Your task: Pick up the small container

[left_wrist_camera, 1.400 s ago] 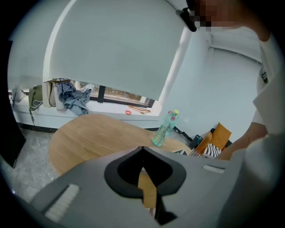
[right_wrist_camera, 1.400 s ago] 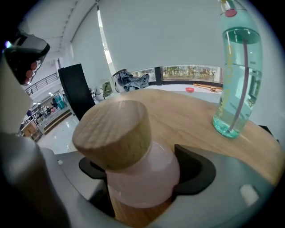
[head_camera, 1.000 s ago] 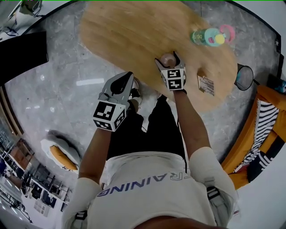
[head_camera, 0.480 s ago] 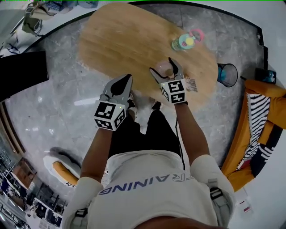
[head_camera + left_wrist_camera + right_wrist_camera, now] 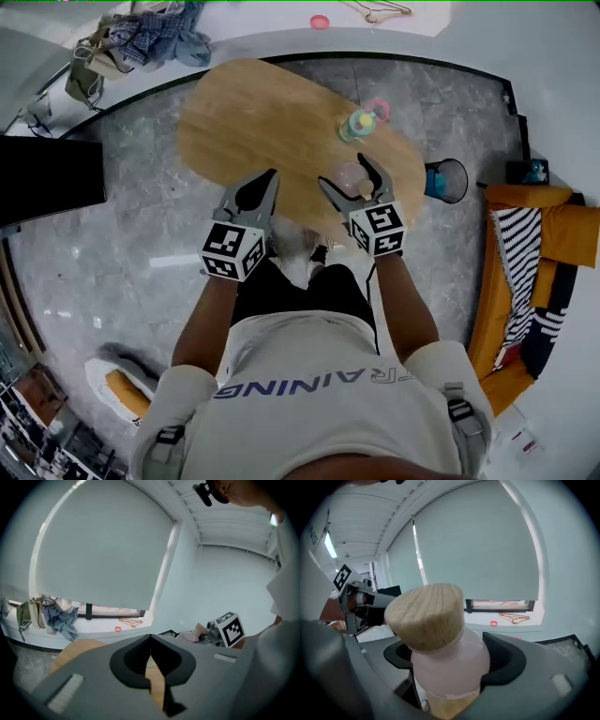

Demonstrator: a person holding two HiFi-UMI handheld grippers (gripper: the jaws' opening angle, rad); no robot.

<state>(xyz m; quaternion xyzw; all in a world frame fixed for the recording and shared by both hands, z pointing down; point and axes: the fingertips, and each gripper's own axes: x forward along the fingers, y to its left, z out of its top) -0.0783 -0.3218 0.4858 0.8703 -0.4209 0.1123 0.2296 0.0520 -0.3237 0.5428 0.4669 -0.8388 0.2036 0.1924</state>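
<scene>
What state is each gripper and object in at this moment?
small container: wooden cap on, clamped in the right gripper.
right gripper: shut on the small container.
left gripper: shut, empty.
green bottle: on the table, apart from both grippers.

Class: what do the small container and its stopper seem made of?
The small container looks like frosted, translucent pale-pink glass or plastic with a smooth wall; I cannot tell which. Its stopper is probably bare light wood, matte, with visible grain lines.

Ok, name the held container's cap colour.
The small container's cap is pale wood-grain tan; clearest in right gripper view.
</scene>
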